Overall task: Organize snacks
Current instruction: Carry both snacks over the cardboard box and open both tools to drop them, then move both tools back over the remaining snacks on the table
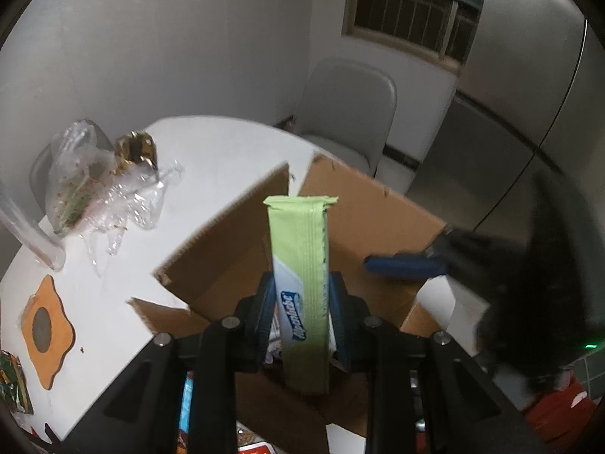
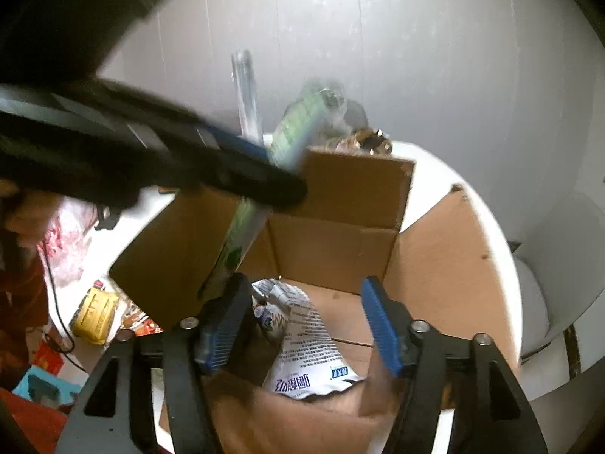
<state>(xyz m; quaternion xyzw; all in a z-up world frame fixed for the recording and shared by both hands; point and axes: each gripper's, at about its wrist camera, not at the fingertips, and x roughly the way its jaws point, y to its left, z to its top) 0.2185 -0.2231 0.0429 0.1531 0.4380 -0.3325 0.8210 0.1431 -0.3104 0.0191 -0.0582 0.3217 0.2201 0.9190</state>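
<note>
Left tongs (image 1: 302, 295) clamp a long green snack pack (image 1: 302, 283) upright over the open cardboard box (image 1: 227, 249) on the white bench (image 1: 211, 159). From the right wrist, the right tongs (image 2: 302, 321) stand apart, gripping nothing, above a white snack bag (image 2: 306, 352) lying inside the box.
</note>
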